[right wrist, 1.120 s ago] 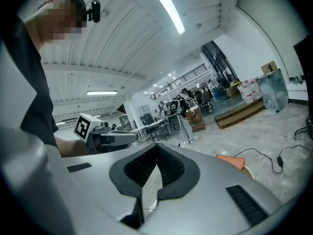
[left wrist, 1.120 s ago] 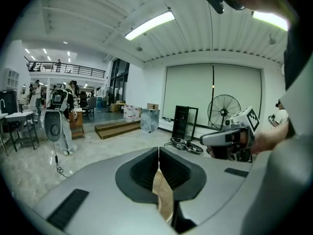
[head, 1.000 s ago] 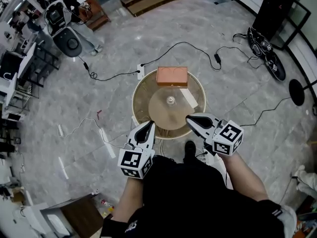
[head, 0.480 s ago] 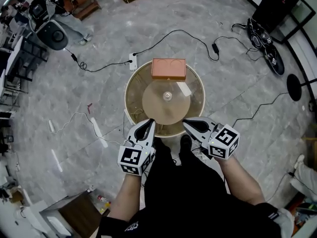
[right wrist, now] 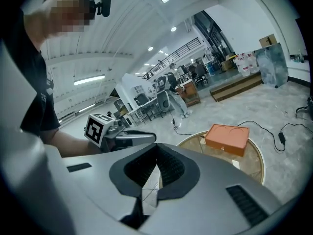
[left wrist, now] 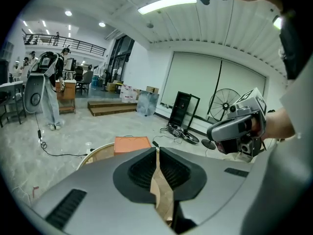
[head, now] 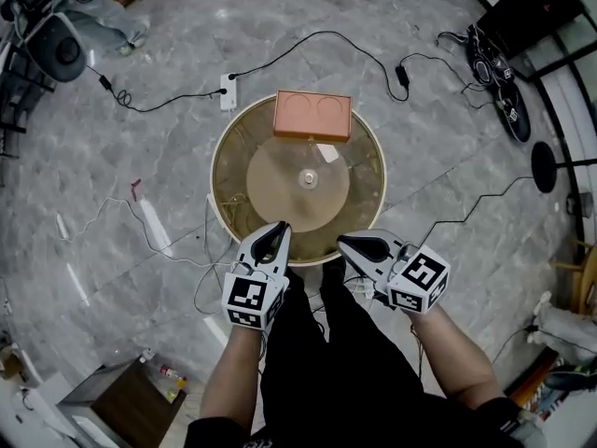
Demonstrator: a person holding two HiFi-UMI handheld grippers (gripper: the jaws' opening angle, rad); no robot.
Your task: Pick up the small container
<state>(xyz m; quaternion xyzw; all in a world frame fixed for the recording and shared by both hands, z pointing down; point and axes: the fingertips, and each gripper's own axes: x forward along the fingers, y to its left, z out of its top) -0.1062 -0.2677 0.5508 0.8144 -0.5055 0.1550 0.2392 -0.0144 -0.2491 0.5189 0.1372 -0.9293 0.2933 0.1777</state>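
The person has stepped in, so the left gripper (head: 277,228) and right gripper (head: 344,241), both clenched on nothing, now hang at the near edge of the round table (head: 216,190), within likely reach of the small container (head: 307,177) sitting untouched at its centre.

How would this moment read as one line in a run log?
left hand-held gripper: shut, empty | right hand-held gripper: shut, empty | small container: untouched, centre of round table
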